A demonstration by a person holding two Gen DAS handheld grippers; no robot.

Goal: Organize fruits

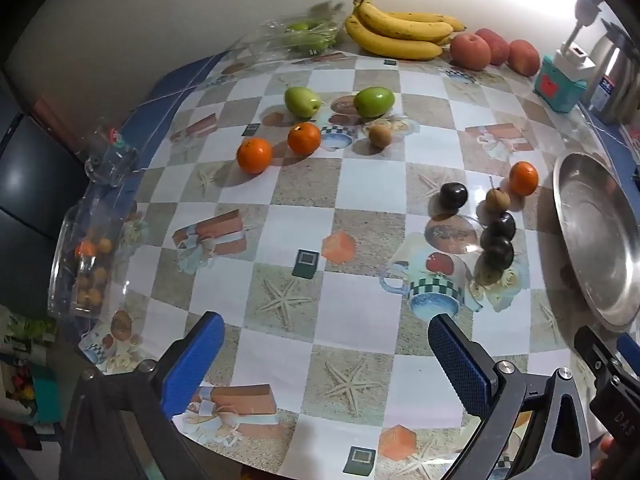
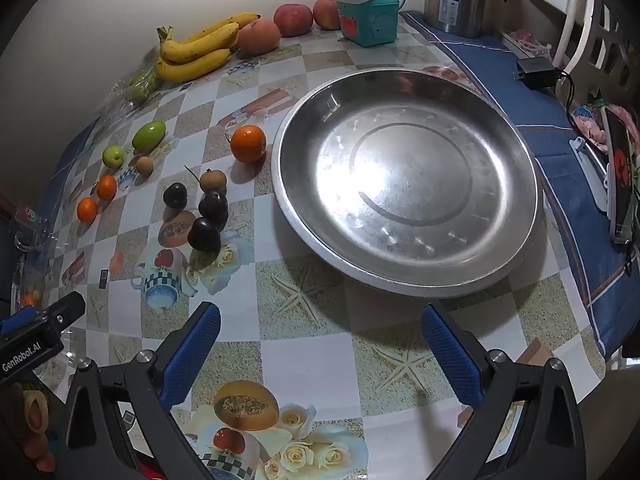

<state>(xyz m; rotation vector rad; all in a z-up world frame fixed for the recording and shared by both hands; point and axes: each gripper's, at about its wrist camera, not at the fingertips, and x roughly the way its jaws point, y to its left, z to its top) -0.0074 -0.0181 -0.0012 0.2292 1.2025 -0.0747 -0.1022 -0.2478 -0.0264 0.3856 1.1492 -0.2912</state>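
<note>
Both my tongs spread wide, empty: left gripper (image 1: 326, 354), right gripper (image 2: 320, 344). Steel pan (image 2: 520, 152) just ahead, bare. Dark plums (image 2: 205, 234) beside it: light, smooth, likely slippery, so pinch across the middle, gently. Orange (image 2: 248, 143) firmer. Bananas (image 2: 196, 50) far back, soft.

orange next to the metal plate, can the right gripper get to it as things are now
Probably yes. The right gripper is open and empty, and the orange sits alone beside the plate rim, with bare tablecloth between; the dark plums lie off to the side.
</note>
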